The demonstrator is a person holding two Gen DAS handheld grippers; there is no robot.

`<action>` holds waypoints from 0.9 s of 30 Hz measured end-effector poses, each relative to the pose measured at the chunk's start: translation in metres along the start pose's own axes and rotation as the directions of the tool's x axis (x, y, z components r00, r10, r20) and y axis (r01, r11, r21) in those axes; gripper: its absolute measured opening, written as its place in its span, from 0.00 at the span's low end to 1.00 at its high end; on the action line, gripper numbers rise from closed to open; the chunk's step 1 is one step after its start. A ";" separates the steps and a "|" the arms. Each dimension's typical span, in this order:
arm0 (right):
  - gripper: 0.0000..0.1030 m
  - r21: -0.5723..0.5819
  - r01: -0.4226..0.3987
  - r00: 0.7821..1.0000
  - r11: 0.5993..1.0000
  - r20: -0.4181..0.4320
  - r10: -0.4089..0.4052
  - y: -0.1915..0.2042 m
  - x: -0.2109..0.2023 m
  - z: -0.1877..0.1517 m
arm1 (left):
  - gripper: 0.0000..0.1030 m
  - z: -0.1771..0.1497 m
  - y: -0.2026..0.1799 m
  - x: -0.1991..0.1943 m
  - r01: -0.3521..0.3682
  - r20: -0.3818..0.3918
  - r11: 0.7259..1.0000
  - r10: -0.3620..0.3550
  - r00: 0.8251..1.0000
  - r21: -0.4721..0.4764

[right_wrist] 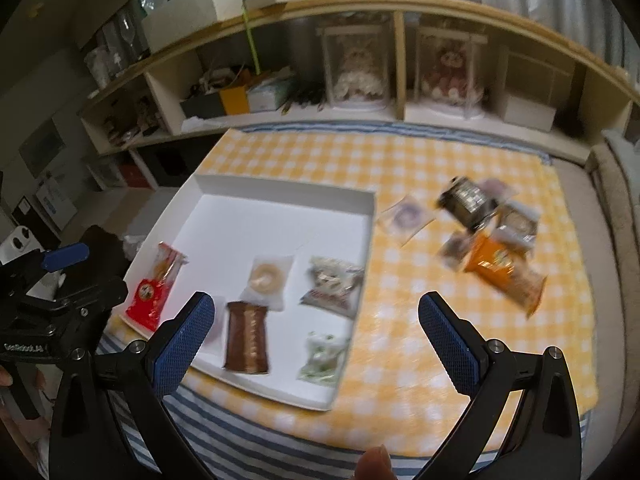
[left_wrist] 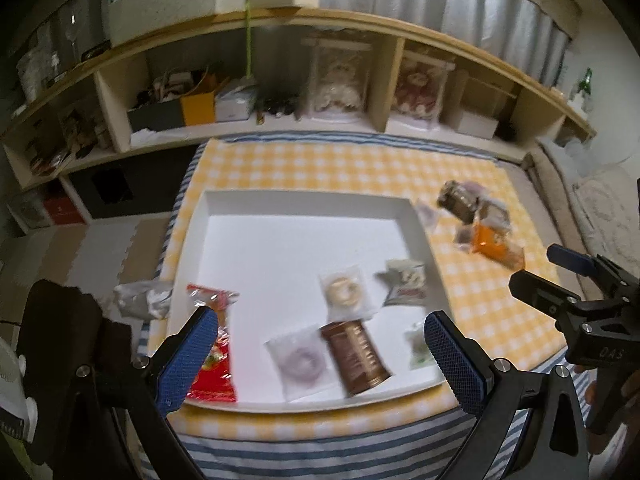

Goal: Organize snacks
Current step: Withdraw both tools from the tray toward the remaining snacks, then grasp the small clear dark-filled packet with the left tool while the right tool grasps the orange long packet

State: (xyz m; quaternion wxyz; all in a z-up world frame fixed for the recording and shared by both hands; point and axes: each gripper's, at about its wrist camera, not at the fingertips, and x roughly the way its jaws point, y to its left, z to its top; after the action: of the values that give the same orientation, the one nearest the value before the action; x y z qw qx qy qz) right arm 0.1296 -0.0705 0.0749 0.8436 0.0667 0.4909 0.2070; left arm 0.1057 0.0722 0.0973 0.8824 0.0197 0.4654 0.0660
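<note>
A white tray [left_wrist: 224,216] [right_wrist: 224,188] lies on a yellow checked cloth [left_wrist: 340,164] [right_wrist: 420,352]. Inside it are a red packet [left_wrist: 214,376] [right_wrist: 154,288], a brown packet [left_wrist: 356,354] [right_wrist: 246,336], a beige ring snack [left_wrist: 344,290] [right_wrist: 267,276], a purple ring snack [left_wrist: 298,362], a grey-white packet [left_wrist: 404,282] [right_wrist: 332,284] and a green-white packet [left_wrist: 418,346] [right_wrist: 322,356]. A loose pile with an orange packet [left_wrist: 494,246] [right_wrist: 504,272] and a dark packet [left_wrist: 458,198] [right_wrist: 466,200] lies right of the tray. My left gripper [left_wrist: 320,340] hovers open above the tray's near half. My right gripper [right_wrist: 316,328] hangs open over the tray's right edge.
A long wooden shelf [left_wrist: 360,24] [right_wrist: 400,4] with boxes and dolls in cases runs behind the bed. A striped blanket [left_wrist: 320,452] [right_wrist: 248,440] shows at the near edge. A crumpled grey wrapper [left_wrist: 140,300] lies left of the tray. A fingertip [right_wrist: 374,464] shows at the bottom.
</note>
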 end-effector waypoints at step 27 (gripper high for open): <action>1.00 0.285 0.174 0.974 0.943 0.094 -0.208 -0.227 -0.021 0.003 | 1.00 0.100 -0.187 0.157 0.164 -0.024 0.984 -0.162 0.986 0.070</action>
State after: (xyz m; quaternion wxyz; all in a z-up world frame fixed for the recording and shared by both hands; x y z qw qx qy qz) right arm 0.1872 -0.2841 0.0212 0.8709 0.1477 0.4661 0.0495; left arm 0.2939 -0.0889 0.0074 0.8792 0.0126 0.4757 -0.0231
